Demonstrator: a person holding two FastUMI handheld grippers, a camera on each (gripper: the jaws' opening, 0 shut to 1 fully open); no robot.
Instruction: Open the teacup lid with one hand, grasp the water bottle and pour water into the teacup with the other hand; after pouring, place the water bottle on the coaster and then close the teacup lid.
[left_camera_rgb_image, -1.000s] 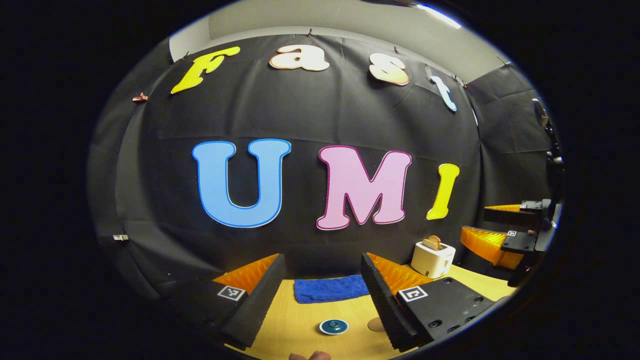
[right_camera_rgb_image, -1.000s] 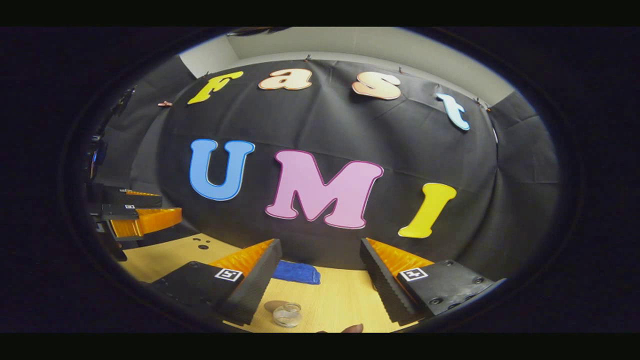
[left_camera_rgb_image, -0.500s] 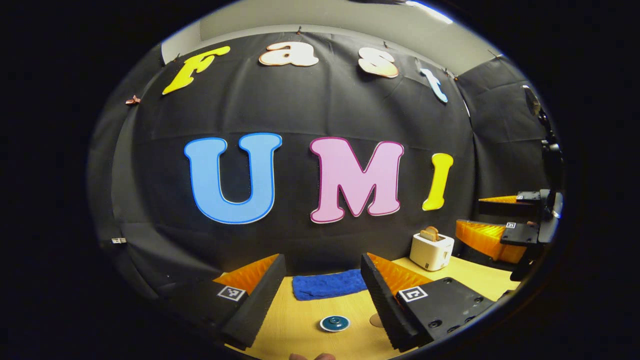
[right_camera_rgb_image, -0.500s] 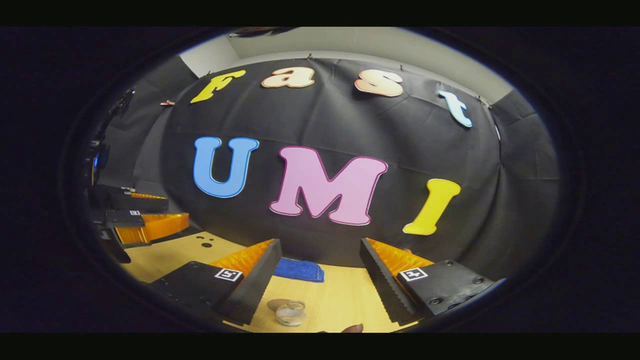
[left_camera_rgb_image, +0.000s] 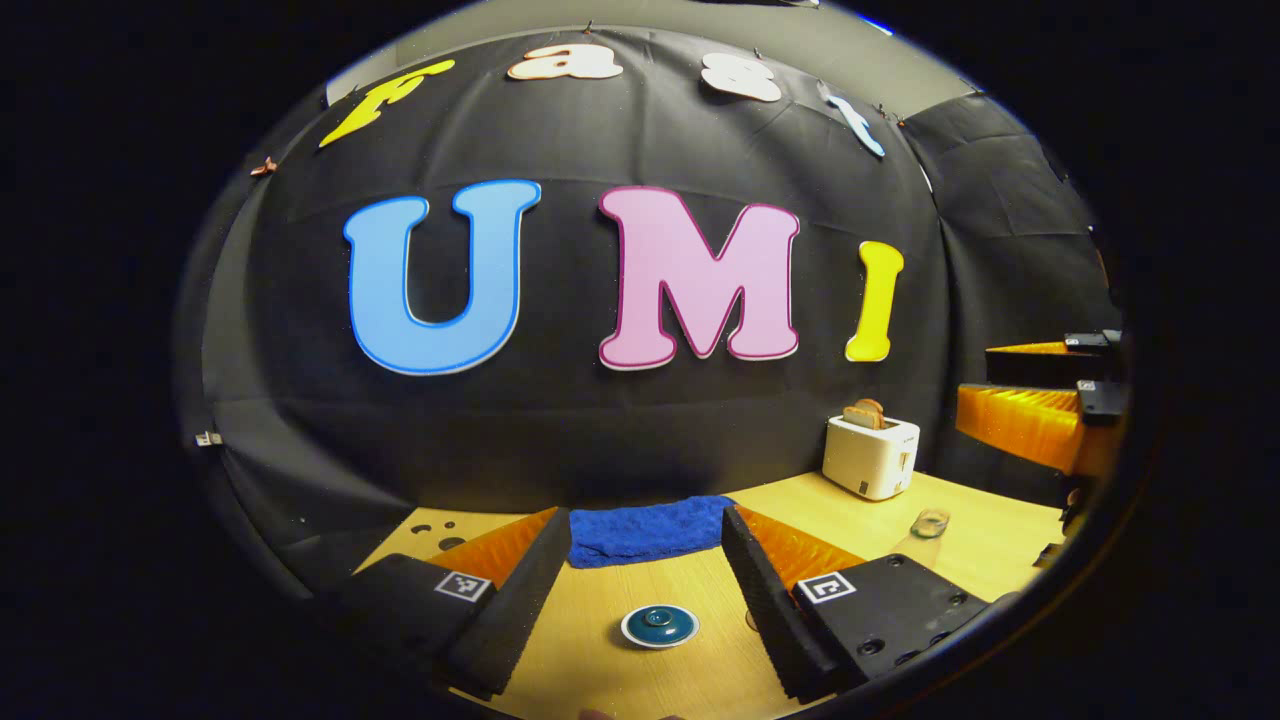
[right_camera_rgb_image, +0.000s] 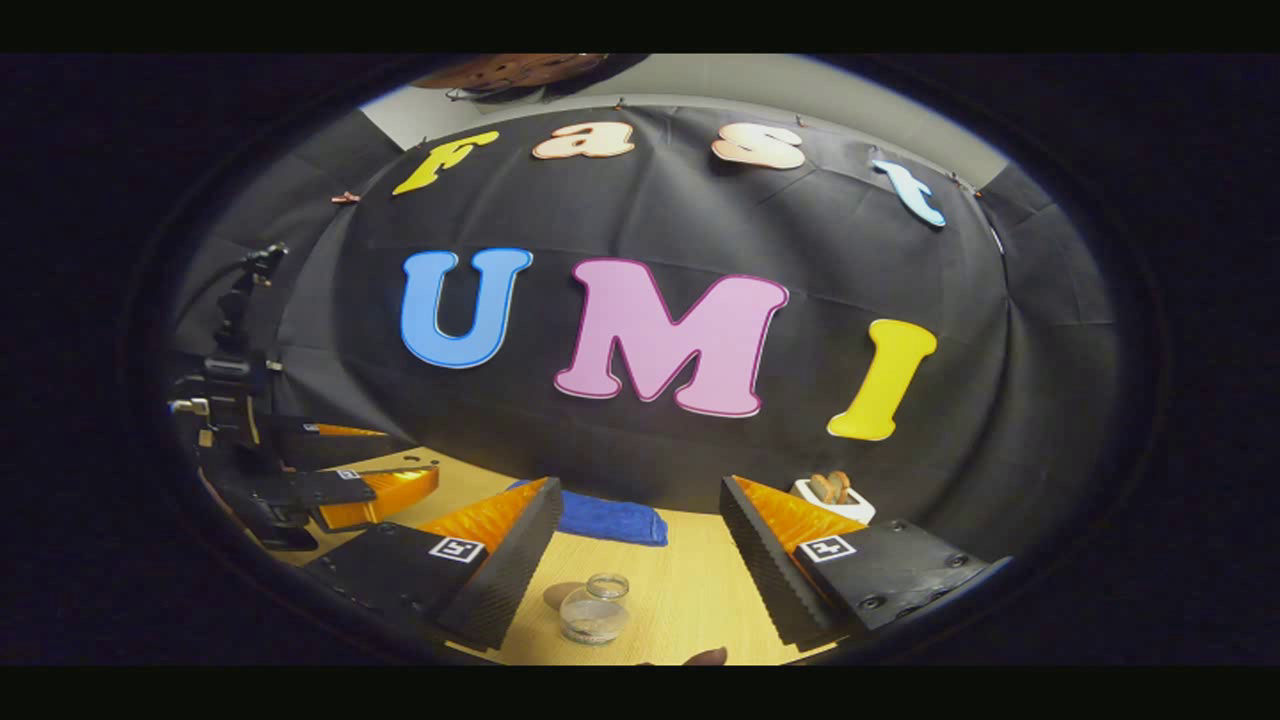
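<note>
Both grippers' jaws apart — teacup lid (left_camera_rgb_image: 659, 626) between left jaws.

No legible words, brands or numbers on the things on the tabletop (left_camera_rgb_image: 980, 545). Square black-and-white coded markers only, one on each finger mount of the left tongs (left_camera_rgb_image: 645, 560) and of the right tongs (right_camera_rgb_image: 640, 535); patterns, not text. Similar small markers on the other tongs at each view's edge, too small to make out.
</note>
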